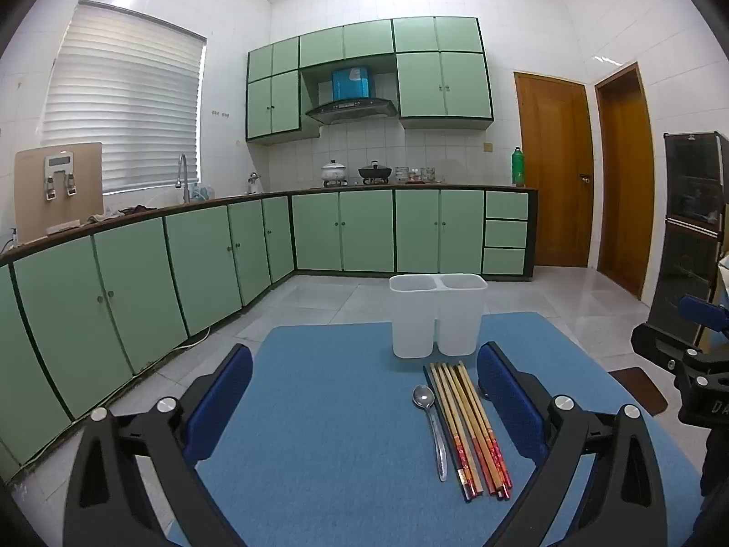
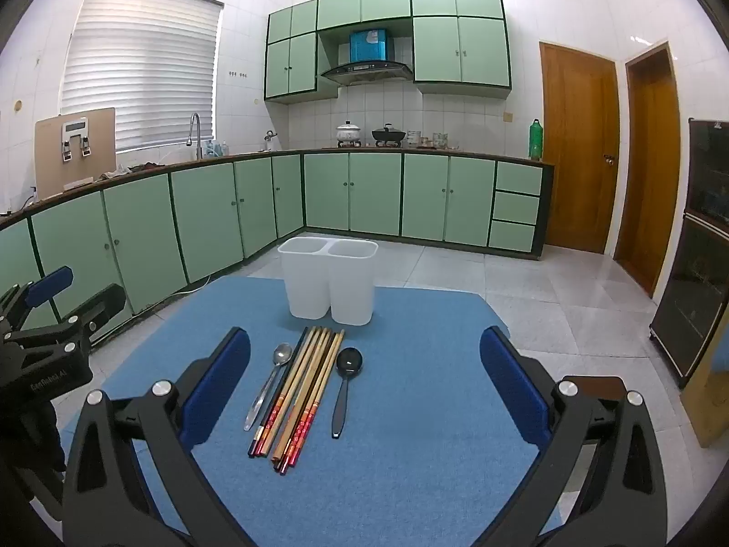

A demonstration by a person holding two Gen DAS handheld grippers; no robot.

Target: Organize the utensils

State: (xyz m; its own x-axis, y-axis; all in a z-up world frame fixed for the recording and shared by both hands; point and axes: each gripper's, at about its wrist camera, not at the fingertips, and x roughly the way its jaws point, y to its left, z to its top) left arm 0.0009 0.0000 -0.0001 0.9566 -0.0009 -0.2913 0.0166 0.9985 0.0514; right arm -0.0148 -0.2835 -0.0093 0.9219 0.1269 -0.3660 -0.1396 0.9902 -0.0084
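On the blue-covered desk (image 2: pixel 410 410) stands one white two-compartment holder (image 2: pixel 329 282), both compartments open at the top and nothing showing above their rims. Just in front of it lie the utensils, side by side with their handles toward the cameras: one metal spoon (image 2: pixel 269 383) at the left, a bundle of chopsticks (image 2: pixel 300 387) in the middle, and one black spoon (image 2: pixel 347 380) at the right. The chopsticks lie packed together, touching one another; about eight sticks can be made out, though the exact count is hard to tell. The metal spoon lies just beside the bundle, the black spoon a little apart from it.

The left hand-held gripper (image 1: pixel 364 401) is spread wide with nothing between its blue pads, hovering above the desk; the metal spoon (image 1: pixel 430 428) and chopsticks (image 1: pixel 469 428) lie between its fingers, nearer the right one. The right hand-held gripper (image 2: pixel 364 383) is likewise spread wide and empty, with all the utensils between its fingers toward the left.

The right wrist view shows the black spoon in full; in the left wrist view it is almost wholly hidden behind the gripper's right finger. Each view catches the other gripper at its edge: the left one (image 2: pixel 50 301) at the left border, the right one (image 1: pixel 692 342) at the right border. The holder (image 1: pixel 437 314) appears in both.
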